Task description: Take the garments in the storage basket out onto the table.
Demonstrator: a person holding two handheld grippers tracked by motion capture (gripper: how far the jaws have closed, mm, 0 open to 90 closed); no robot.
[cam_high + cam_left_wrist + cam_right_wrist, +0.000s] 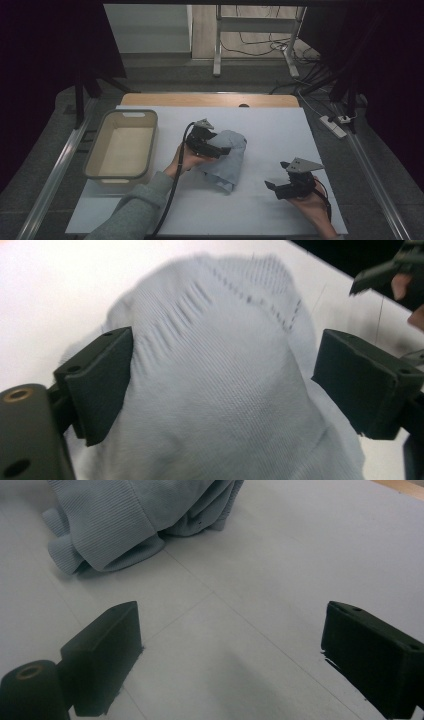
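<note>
A crumpled light blue knitted garment [229, 161] lies in a heap at the middle of the white table sheet [280, 125]. My left gripper [222, 148] reaches over it from the left. In the left gripper view the garment [220, 390] bulges up between the jaws of that gripper [225, 355], which stand wide apart and open, the right jaw clear of the cloth. My right gripper [272, 189] is held low over bare table at the front right, open, with nothing between its jaws [230, 625]. The garment's ribbed cuff [120, 520] lies ahead of it.
A beige plastic basket [95, 150], with nothing in it, stands at the table's left side. The table's far wooden edge [210, 99] and a metal stand with cables [250, 30] lie beyond. The right gripper [385, 275] shows at the top right of the left gripper view.
</note>
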